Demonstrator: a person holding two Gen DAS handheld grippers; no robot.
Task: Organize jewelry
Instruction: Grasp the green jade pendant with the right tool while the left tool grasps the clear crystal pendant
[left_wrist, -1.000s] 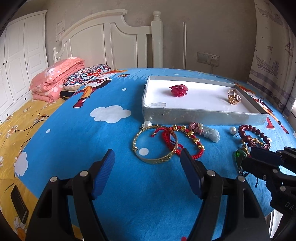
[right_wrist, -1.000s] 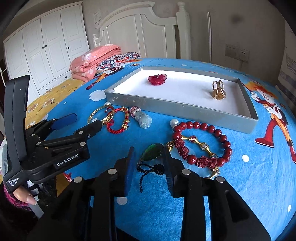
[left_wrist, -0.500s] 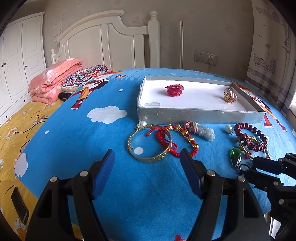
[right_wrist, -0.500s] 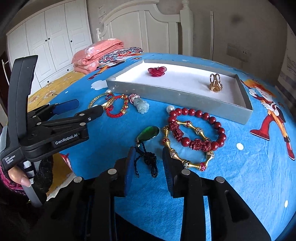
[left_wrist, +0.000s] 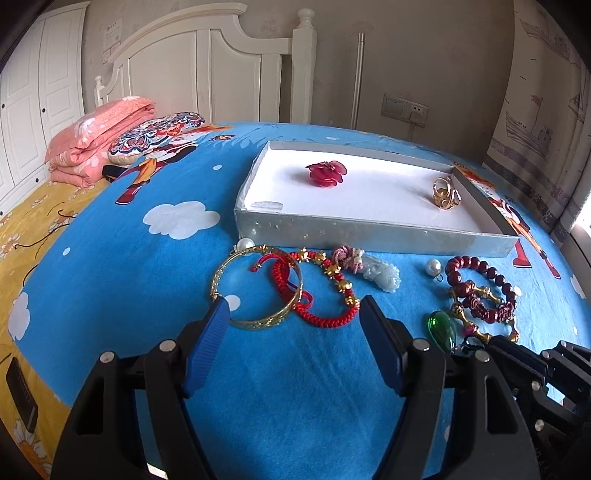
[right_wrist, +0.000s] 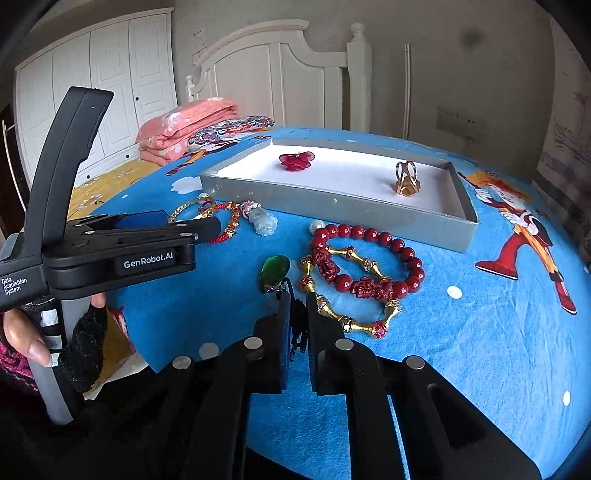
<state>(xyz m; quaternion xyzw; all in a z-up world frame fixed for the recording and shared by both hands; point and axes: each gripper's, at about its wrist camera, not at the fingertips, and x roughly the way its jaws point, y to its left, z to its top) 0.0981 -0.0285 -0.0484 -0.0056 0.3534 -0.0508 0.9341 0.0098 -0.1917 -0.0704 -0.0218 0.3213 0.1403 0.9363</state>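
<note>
A silver tray (left_wrist: 369, 230) with a white floor holds a red flower piece (left_wrist: 327, 173) and a gold ring (left_wrist: 445, 192). In front of it on the blue cover lie a gold bangle (left_wrist: 258, 291), a red cord bracelet (left_wrist: 321, 295), a pale jade charm (left_wrist: 380, 271) and a red bead bracelet (right_wrist: 369, 258). My right gripper (right_wrist: 295, 299) is shut on the black cord (right_wrist: 296, 325) of the green pendant (right_wrist: 275, 271), which lies just ahead of its tips. My left gripper (left_wrist: 295, 314) stands open just short of the bangle, with nothing between its fingers.
Two loose pearls (left_wrist: 245, 243) (left_wrist: 433, 266) lie near the tray's front wall. A gold bead bracelet (right_wrist: 347, 295) overlaps the red beads. Folded pink bedding (left_wrist: 96, 147) and a patterned cushion (left_wrist: 155, 136) sit far left. A hand (right_wrist: 22, 332) holds the left gripper's handle.
The right jaws have come together on the pendant's black cord after edging forward to it. The left gripper has drifted slightly nearer the bangle, still open.
</note>
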